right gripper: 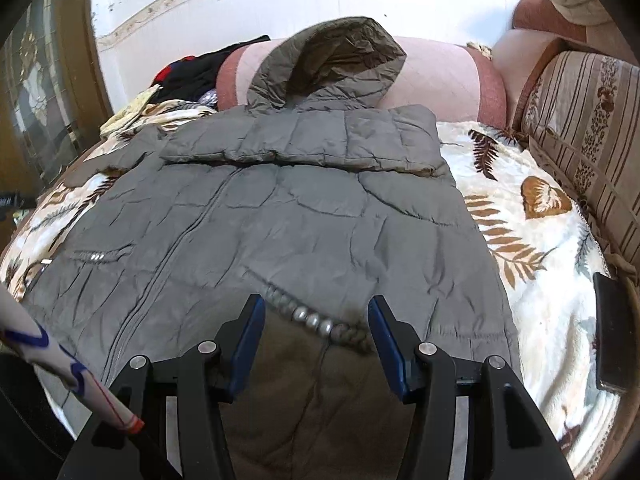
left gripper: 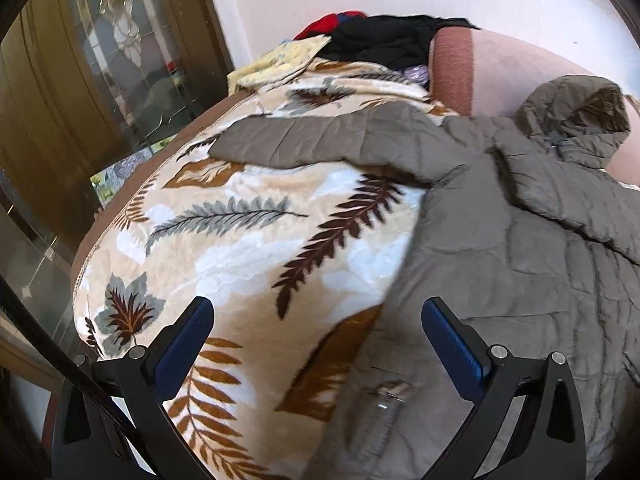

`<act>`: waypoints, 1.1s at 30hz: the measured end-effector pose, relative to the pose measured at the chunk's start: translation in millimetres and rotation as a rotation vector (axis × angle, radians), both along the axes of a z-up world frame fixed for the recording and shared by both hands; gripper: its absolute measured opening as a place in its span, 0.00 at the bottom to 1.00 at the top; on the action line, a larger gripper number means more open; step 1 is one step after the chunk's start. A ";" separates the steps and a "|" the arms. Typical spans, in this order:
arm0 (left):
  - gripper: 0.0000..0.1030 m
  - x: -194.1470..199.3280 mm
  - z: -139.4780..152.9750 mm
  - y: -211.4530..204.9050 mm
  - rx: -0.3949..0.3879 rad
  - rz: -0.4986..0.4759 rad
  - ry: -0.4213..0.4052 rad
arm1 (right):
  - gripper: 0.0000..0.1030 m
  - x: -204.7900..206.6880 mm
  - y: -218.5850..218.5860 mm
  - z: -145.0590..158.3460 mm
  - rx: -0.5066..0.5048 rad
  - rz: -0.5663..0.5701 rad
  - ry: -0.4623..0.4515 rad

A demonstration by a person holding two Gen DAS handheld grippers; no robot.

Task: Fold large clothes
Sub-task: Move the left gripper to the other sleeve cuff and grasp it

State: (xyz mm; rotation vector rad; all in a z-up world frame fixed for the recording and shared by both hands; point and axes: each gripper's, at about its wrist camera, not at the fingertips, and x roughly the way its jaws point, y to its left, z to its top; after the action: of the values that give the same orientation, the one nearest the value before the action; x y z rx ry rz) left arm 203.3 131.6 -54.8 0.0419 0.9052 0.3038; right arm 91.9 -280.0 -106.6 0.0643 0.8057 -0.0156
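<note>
A grey-olive hooded puffer jacket [right gripper: 280, 216] lies front up on a leaf-patterned blanket [right gripper: 532, 220]. Its hood [right gripper: 332, 60] rests against a pink bolster. One sleeve is folded across the chest [right gripper: 304, 148]; the other sleeve [left gripper: 320, 140] stretches out to the left. My right gripper [right gripper: 316, 312] is open and empty, low over the jacket's lower front by a beaded pocket trim [right gripper: 312, 320]. My left gripper [left gripper: 318, 316] is open and empty, above the blanket [left gripper: 240, 240] at the jacket's left edge [left gripper: 500, 280], near a pocket zip [left gripper: 390, 394].
A pile of black and red clothes [left gripper: 380, 40] and a yellow cloth [left gripper: 280, 64] lie at the far left of the bed. A pink bolster [right gripper: 440, 80] lines the wall. A striped cushion [right gripper: 588, 128] and a dark phone [right gripper: 612, 332] are at right. A glass-panelled door [left gripper: 100, 60] stands left.
</note>
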 end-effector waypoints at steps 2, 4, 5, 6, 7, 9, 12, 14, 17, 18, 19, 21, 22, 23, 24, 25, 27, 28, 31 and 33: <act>1.00 6.1 -5.6 9.9 -0.001 0.017 0.012 | 0.56 10.5 -0.2 0.8 -0.020 0.002 -0.005; 1.00 13.8 -10.0 20.7 -0.014 0.034 0.027 | 0.56 20.1 0.5 2.8 -0.042 0.009 -0.019; 1.00 17.5 -11.2 26.2 -0.025 0.042 0.031 | 0.56 27.5 0.7 4.1 -0.057 0.015 -0.026; 1.00 21.2 -11.4 32.5 -0.037 0.053 0.034 | 0.56 35.4 0.2 4.9 -0.069 0.020 -0.033; 1.00 25.2 -11.4 39.6 -0.053 0.065 0.035 | 0.56 39.9 -0.5 5.0 -0.073 0.023 -0.034; 1.00 32.8 -10.1 53.8 -0.083 0.090 0.033 | 0.56 53.3 -5.8 2.4 -0.052 0.025 -0.023; 1.00 48.4 -7.2 84.2 -0.145 0.158 0.025 | 0.56 67.3 -12.6 -10.0 0.009 0.023 0.031; 1.00 61.3 -4.9 111.1 -0.213 0.217 0.015 | 0.56 71.5 -13.0 -17.0 0.028 0.034 0.063; 1.00 78.5 -2.1 144.4 -0.308 0.282 -0.014 | 0.56 71.1 -11.3 -18.6 0.033 0.056 0.068; 1.00 86.0 -1.2 157.1 -0.348 0.302 -0.029 | 0.56 71.3 -10.6 -19.1 0.034 0.062 0.070; 1.00 94.1 -0.7 170.0 -0.390 0.325 -0.044 | 0.56 71.5 -10.0 -20.1 0.034 0.065 0.073; 0.96 106.8 0.0 190.0 -0.455 0.360 -0.077 | 0.56 73.3 -8.6 -22.4 0.031 0.075 0.084; 0.93 113.2 -0.5 199.2 -0.488 0.376 -0.092 | 0.56 74.6 -7.6 -24.0 0.029 0.080 0.089; 0.87 122.3 -2.2 209.1 -0.531 0.392 -0.106 | 0.57 75.8 -6.9 -25.8 0.027 0.084 0.093; 0.83 131.7 -5.3 219.2 -0.580 0.407 -0.119 | 0.58 77.9 -6.5 -26.7 0.026 0.085 0.096; 0.82 139.7 -8.8 226.6 -0.617 0.418 -0.127 | 0.59 80.2 -6.9 -29.1 0.029 0.083 0.102; 0.78 157.6 -17.9 240.0 -0.677 0.435 -0.140 | 0.60 82.1 -8.8 -31.6 0.038 0.079 0.108; 0.78 165.9 -22.0 244.3 -0.689 0.438 -0.141 | 0.60 83.6 -9.5 -33.0 0.044 0.075 0.112; 0.65 191.5 -34.9 256.0 -0.695 0.431 -0.140 | 0.61 83.8 -8.9 -33.3 0.040 0.075 0.112; 0.57 204.8 -43.1 264.6 -0.701 0.433 -0.145 | 0.61 84.0 -8.6 -32.9 0.036 0.075 0.111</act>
State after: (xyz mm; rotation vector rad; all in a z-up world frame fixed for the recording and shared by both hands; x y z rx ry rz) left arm 408.1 396.2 -97.8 -0.8219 0.8298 0.3695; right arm 175.9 -288.6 -139.5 0.0678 0.9195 0.0671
